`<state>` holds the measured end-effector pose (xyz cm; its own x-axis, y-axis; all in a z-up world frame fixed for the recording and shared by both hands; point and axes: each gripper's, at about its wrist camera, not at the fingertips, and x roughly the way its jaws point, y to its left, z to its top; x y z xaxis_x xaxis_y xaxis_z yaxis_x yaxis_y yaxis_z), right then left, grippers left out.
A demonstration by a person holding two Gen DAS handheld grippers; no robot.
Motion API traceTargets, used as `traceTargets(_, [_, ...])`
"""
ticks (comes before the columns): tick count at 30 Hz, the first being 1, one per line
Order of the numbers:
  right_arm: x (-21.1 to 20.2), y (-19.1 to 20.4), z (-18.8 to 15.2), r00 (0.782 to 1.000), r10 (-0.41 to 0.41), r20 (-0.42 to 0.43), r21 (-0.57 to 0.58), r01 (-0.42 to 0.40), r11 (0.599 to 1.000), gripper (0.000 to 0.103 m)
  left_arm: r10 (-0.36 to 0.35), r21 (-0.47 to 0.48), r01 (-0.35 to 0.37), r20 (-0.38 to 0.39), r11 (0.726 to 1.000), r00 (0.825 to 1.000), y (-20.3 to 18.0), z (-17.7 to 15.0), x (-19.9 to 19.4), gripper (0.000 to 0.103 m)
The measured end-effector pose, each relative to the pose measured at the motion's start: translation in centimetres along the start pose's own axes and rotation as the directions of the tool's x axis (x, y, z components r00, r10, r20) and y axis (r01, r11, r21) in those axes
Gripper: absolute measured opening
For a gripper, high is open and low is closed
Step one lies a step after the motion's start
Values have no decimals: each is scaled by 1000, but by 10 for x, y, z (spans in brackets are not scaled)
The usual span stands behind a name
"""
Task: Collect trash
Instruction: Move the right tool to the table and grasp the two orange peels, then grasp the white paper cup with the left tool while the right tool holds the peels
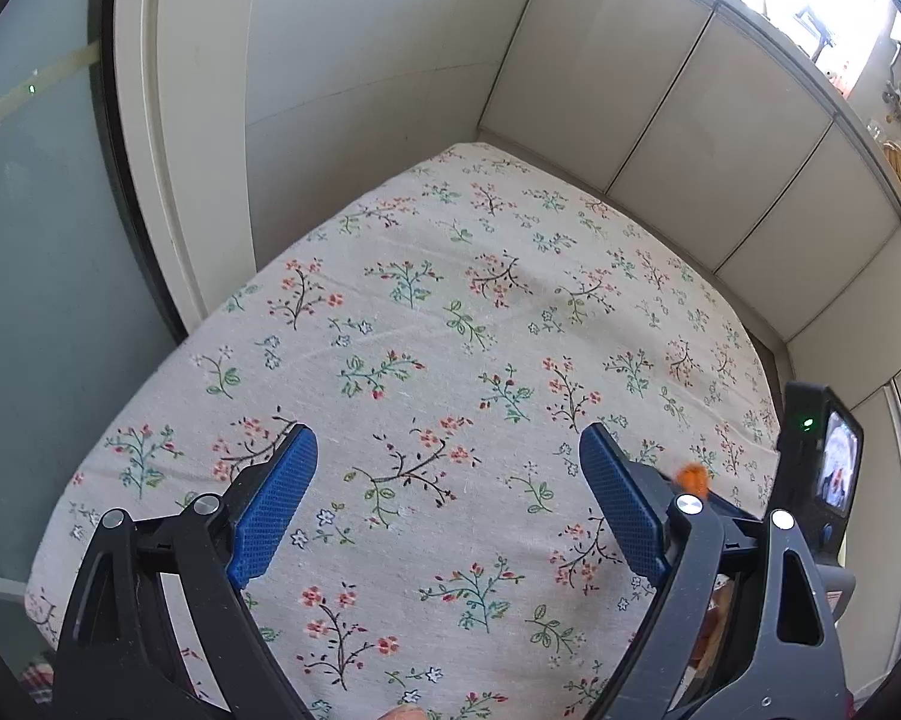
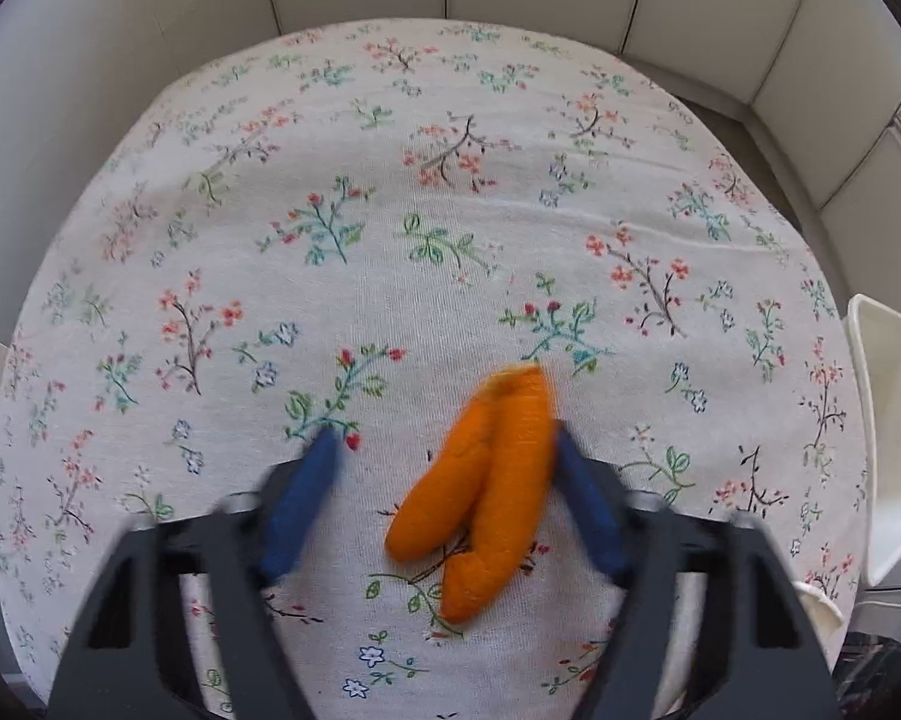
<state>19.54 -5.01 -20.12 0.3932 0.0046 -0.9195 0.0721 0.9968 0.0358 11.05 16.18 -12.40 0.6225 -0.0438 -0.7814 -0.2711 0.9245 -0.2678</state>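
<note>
The right claw is spread around an orange peel, which looks light and limp; pinch its thick middle. The left claw hangs spread, holding nothing.

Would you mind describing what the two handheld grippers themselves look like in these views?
Both look alike. The left gripper has a black frame with triangular cut-outs, silver round pivot pins, and two flat blue fingers with a fine textured grip surface. The right gripper shows the same black frame and blue fingers, blurred here. No cables or sleeves are visible.
</note>
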Motion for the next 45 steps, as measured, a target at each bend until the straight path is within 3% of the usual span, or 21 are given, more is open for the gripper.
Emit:
traceTargets(3, [-5, -12, 3, 996, 94, -6, 39, -93, 995, 21, 10, 17, -10, 4, 1000, 1000, -3, -1, 0, 84])
traceTargets(8, [-33, -36, -4, 987, 149, 60, 67, -153, 986, 19, -3, 92, 3, -6, 996, 1000, -22, -9, -1, 83])
traceTargets(12, [-64, -73, -6, 974, 188, 124, 85, -199, 976, 19, -55, 174, 58, -22, 983, 998, -51, -18, -5, 84])
traceTargets(16, [-99, -116, -7, 959, 174, 225, 111, -203, 973, 20, -114, 233, 129, -76, 964, 991, -83, -33, -5, 85])
traceTargets(18, [-117, -137, -8, 947, 162, 276, 130, -204, 970, 19, -138, 302, 174, -137, 937, 981, -110, -47, -2, 85])
traceTargets(21, [-142, -167, -10, 931, 136, 338, 146, -195, 970, 20, -169, 417, 247, -216, 875, 962, -157, -71, 0, 88])
traceTargets(23, [-153, -184, -12, 923, 127, 364, 159, -196, 968, 19, -170, 474, 292, -285, 831, 943, -184, -88, 7, 91])
traceTargets(25, [-162, -203, -15, 914, 115, 389, 191, -202, 960, 19, -149, 515, 297, -310, 804, 939, -205, -102, 13, 91])
traceTargets(27, [-168, -219, -18, 910, 101, 402, 211, -199, 957, 20, -128, 527, 301, -340, 795, 932, -222, -111, 23, 91])
traceTargets(30, [-168, -237, -23, 912, 94, 400, 227, -198, 954, 20, -111, 504, 332, -419, 797, 901, -238, -118, 44, 91])
traceTargets(33, [-164, -248, -28, 916, 107, 387, 241, -212, 947, 20, -94, 501, 341, -454, 796, 886, -248, -124, 60, 91])
traceTargets(34, [-162, -251, -29, 918, 111, 382, 244, -216, 945, 20, -88, 502, 340, -460, 795, 884, -250, -127, 64, 89])
traceTargets(35, [-159, -253, -30, 919, 115, 378, 247, -220, 944, 20, -77, 498, 339, -474, 798, 877, -252, -130, 70, 81])
traceTargets(36, [-157, -255, -30, 920, 119, 374, 249, -224, 942, 20, -73, 491, 343, -488, 801, 870, -252, -131, 72, 65])
traceTargets(38, [-155, -256, -32, 921, 127, 368, 247, -229, 942, 20, -97, 448, 380, -536, 809, 839, -251, -135, 77, 44])
traceTargets(39, [-153, -256, -32, 922, 132, 364, 245, -232, 941, 20, -94, 456, 375, -527, 807, 845, -252, -135, 75, 37])
traceTargets(42, [-149, -254, -31, 923, 150, 354, 234, -243, 942, 20, -126, 428, 391, -527, 815, 840, -250, -131, 68, 24])
traceTargets(45, [-149, -249, -30, 923, 161, 349, 221, -249, 943, 20, -151, 403, 388, -507, 829, 848, -244, -124, 58, 21])
